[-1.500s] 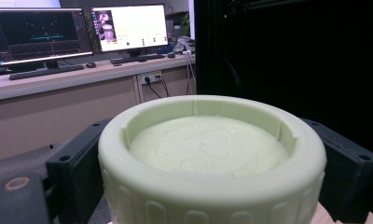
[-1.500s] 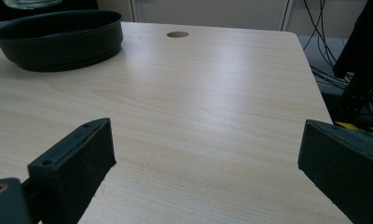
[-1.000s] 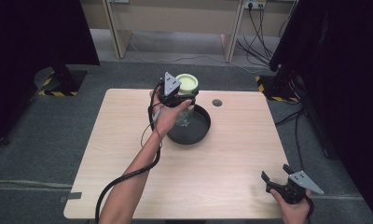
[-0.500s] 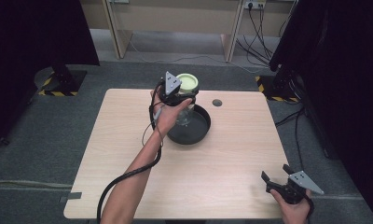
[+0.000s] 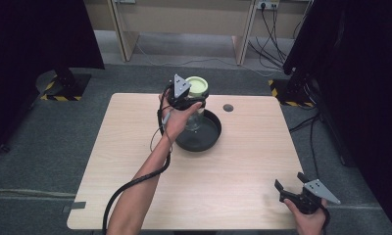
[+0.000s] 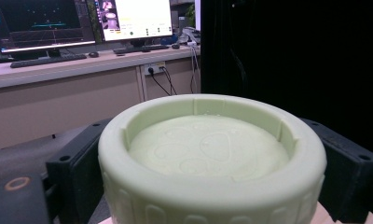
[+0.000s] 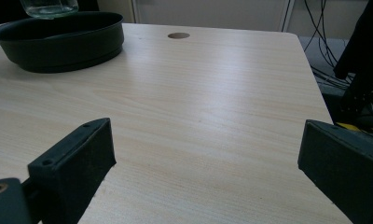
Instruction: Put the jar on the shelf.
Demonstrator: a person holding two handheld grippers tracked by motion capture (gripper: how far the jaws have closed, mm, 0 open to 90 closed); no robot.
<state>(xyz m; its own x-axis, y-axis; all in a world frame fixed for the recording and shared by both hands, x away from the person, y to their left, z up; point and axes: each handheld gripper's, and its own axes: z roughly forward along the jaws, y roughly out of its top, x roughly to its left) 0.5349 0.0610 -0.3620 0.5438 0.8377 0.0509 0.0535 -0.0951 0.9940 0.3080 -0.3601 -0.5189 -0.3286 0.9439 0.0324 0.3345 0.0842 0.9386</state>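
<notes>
Left gripper view shows the left gripper point(image 5: 194, 95) clamping the pale green ribbed plastic lid point(image 6: 212, 154) of a clear glass jar point(image 5: 194, 119) over the round black pan point(image 5: 211, 139) near the wooden table's point(image 5: 135, 132) far edge, while the right gripper point(image 5: 292, 185) gapes wide at its near right corner.

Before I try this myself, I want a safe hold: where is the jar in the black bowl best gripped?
Grip the jar by its pale green lid, jaws on opposite sides, coming in level, as the left gripper does. The lid's ribbed round wall gives purchase; the glass below looks slippery.

Desk point(image 5: 135, 147): pale wood-grain top, rectangular, standing on grey floor.
Cable hole point(image 5: 228, 107): round, near the far edge, right of centre.
Black pan point(image 5: 206, 139): shallow, round, resting directly on the desk, toward the far edge, near the middle.
</notes>
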